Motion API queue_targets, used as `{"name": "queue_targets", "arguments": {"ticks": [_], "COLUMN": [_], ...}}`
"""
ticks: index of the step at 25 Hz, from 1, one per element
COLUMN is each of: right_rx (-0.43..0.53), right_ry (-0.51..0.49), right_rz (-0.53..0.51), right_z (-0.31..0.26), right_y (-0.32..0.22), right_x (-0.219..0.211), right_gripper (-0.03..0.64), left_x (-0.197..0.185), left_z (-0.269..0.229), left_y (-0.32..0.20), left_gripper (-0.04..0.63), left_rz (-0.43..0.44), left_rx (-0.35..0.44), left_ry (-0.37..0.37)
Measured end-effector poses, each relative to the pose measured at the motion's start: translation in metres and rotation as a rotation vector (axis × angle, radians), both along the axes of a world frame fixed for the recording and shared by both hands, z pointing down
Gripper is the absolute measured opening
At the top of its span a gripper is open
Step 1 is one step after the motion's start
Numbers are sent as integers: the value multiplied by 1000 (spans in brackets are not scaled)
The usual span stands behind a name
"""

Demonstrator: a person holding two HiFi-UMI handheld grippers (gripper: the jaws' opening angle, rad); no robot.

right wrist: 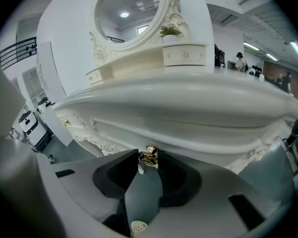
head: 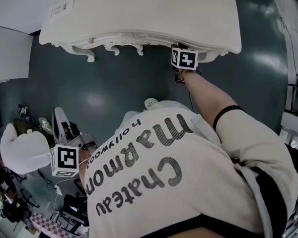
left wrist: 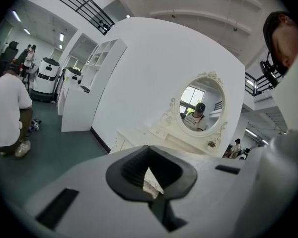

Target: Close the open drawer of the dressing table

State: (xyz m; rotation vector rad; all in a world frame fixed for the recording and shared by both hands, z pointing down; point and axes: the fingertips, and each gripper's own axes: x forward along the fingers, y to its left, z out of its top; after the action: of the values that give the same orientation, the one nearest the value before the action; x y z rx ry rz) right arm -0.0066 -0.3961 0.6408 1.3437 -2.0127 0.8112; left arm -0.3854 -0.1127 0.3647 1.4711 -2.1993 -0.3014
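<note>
My right gripper (right wrist: pixel 150 160) is clamped on the small gold knob (right wrist: pixel 149 156) of the drawer (right wrist: pixel 203 133) under the white dressing table's (head: pixel 139 14) front lip, while my left gripper (left wrist: pixel 149 148), by my side, has its jaws together and empty.

Right tool (right wrist: pixel 149 160) outstretched, gripping; left tool (left wrist: pixel 149 171) closed, low.

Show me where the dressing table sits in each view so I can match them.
Head view: dressing table across the top edge, seen from above.
Left gripper view: table at centre, behind the jaws.
Right gripper view: table fills the upper half; gold knob gripped in the jaws.
Shared landmark: oval mirror, in both gripper views only.
</note>
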Motion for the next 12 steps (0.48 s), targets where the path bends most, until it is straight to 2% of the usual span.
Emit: {"name": "queue_targets", "arguments": {"ticks": [8,12], "right_rx": [18,26], "right_ry": [10,40], "right_rz": [16,35], "right_z": [1,2], "right_y": [-4,-2], "right_x": [-1,-4], "right_gripper": [143,144], "left_x": [-6,-8], "left_z": [13,22], "left_y": [20,35], "left_gripper": [8,8], "left_rz": [-18,5], "left_rx": [-35,-67], "left_ry": [16,22]}}
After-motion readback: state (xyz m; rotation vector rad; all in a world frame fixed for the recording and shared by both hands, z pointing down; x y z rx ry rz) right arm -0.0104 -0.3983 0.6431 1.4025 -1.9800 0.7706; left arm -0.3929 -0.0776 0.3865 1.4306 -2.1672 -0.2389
